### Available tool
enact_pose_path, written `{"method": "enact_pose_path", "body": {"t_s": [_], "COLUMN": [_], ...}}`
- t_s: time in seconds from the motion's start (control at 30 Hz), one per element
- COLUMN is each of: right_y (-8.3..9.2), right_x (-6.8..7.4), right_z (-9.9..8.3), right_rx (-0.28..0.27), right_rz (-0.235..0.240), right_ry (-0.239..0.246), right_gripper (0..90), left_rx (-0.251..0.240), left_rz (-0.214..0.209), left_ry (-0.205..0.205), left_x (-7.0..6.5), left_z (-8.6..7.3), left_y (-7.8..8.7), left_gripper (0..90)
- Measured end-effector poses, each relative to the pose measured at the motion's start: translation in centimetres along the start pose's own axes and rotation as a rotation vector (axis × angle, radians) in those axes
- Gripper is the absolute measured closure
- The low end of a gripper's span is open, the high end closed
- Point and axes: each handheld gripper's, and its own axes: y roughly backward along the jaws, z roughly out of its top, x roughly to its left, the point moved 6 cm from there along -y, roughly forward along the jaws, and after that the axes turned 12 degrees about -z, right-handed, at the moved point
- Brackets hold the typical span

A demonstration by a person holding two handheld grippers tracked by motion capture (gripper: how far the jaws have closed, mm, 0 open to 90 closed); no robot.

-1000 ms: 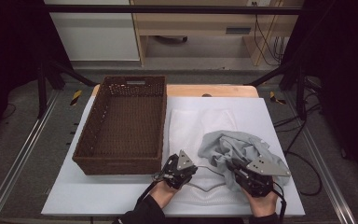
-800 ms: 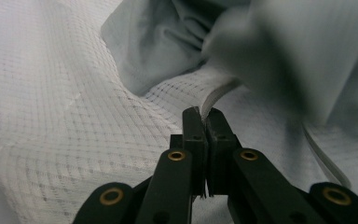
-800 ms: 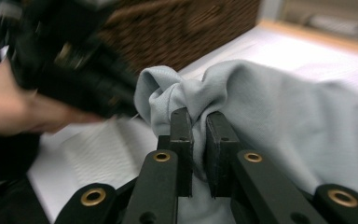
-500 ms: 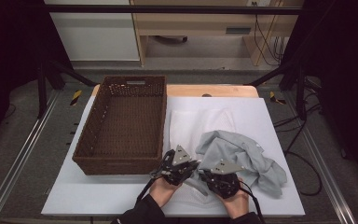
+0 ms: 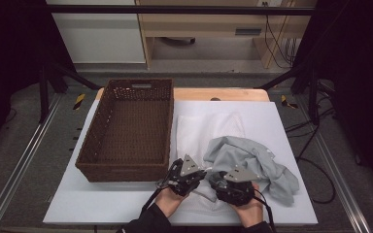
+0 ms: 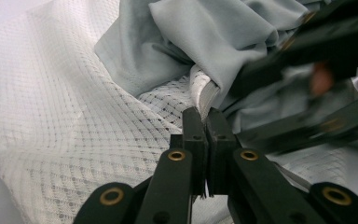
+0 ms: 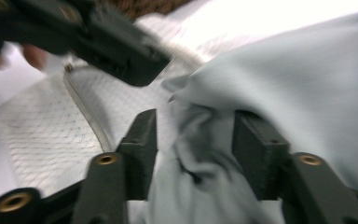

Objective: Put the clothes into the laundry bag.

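Brown wicker basket (image 5: 126, 133) sitting on the left half of the white desk (image 5: 77, 194), nothing inside. Pale cabinet (image 5: 97, 36) and wooden shelf (image 5: 209, 29) beyond. Cables (image 5: 277, 34) hanging far right.

We see a pale grey garment (image 5: 252, 160) crumpled in loose folds, lying partly over a flat white mesh garment (image 5: 209, 131) on the right half of the desk (image 5: 102, 208).

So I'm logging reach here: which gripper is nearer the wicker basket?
Left. The left gripper sits just off the wicker basket at its near right corner, shut on the white mesh cloth. The right gripper is farther right, at the grey garment.
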Motion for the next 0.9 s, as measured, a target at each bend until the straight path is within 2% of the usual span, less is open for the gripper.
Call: {"method": "enact_pose_path", "body": {"t_s": [0.03, 0.07, 0.1, 0.13, 0.17, 0.2, 0.27, 0.33, 0.4, 0.47, 0.5, 0.53, 0.6, 0.67, 0.73, 0.8, 0.83, 0.87, 0.9], "right_y": [0.6, 1.5, 1.5, 2.2, 3.4, 3.8, 4.1, 3.9, 3.2, 2.9, 1.7, 1.1, 0.5, 0.8, 1.3, 2.0, 2.0, 2.6, 2.6], "right_x": [-0.4, -1.3, -1.3, -2.2, -4.0, -4.8, -5.8, -5.9, -5.6, -5.4, -4.8, -4.6, -4.6, -4.8, -5.0, -5.2, -5.2, -5.3, -5.3], "right_z": [0.1, 0.2, 0.2, 0.3, 0.2, 0.1, -0.5, -1.2, -2.0, -2.4, -3.3, -3.8, -4.3, -4.1, -3.6, -2.9, -2.9, -2.2, -2.2], "right_rx": [-0.013, -0.032, -0.032, -0.041, -0.060, -0.061, -0.029, 0.001, 0.059, 0.079, 0.152, 0.187, 0.206, 0.192, 0.168, 0.128, 0.128, 0.096, 0.096], "right_rz": [-0.014, -0.049, -0.049, -0.075, -0.122, -0.131, -0.120, -0.109, -0.097, -0.095, -0.087, -0.085, -0.091, -0.074, -0.079, -0.098, -0.098, -0.112, -0.112], "right_ry": [0.005, -0.001, -0.001, -0.013, -0.063, -0.093, -0.139, -0.144, -0.125, -0.112, -0.079, -0.073, -0.065, -0.084, -0.097, -0.091, -0.091, -0.093, -0.093], "right_gripper": [46.1, 42.1, 42.1, 38.9, 34.1, 32.1, 29.5, 29.7, 30.7, 31.9, 37.9, 42.9, 54.6, 73.3, 81.3, 84.3, 84.3, 85.2, 85.2], "left_rx": [0.000, 0.004, 0.004, 0.004, 0.004, 0.005, 0.008, 0.010, 0.012, 0.012, 0.013, 0.012, 0.012, 0.013, 0.014, 0.012, 0.012, 0.011, 0.011], "left_rz": [0.000, 0.003, 0.003, 0.004, 0.005, 0.007, 0.008, 0.010, 0.011, 0.012, 0.014, 0.014, 0.015, 0.015, 0.017, 0.019, 0.019, 0.020, 0.020], "left_ry": [0.000, -0.006, -0.006, -0.009, -0.009, -0.007, -0.006, -0.004, -0.004, -0.005, -0.006, -0.005, -0.006, -0.005, -0.003, 0.000, 0.000, 0.003, 0.003], "left_x": [0.0, 0.0, 0.0, 0.0, 0.0, 0.1, 0.1, 0.2, 0.2, 0.2, 0.2, 0.2, 0.3, 0.3, 0.4, 0.4, 0.4, 0.4, 0.4], "left_z": [0.0, -0.1, -0.1, 0.0, 0.0, -0.1, -0.2, -0.3, -0.3, -0.3, -0.3, -0.3, -0.3, -0.3, -0.3, -0.3, -0.3, -0.3, -0.3], "left_y": [0.0, 0.0, 0.0, 0.0, 0.0, 0.0, -0.1, -0.2, -0.2, -0.2, -0.1, -0.1, -0.1, -0.2, -0.2, -0.2, -0.2, -0.2, -0.2], "left_gripper": [88.0, 87.9, 87.9, 87.9, 87.9, 88.0, 87.9, 88.0, 88.0, 88.0, 88.0, 88.0, 87.9, 87.9, 87.9, 88.0, 88.0, 88.0, 88.0]}}
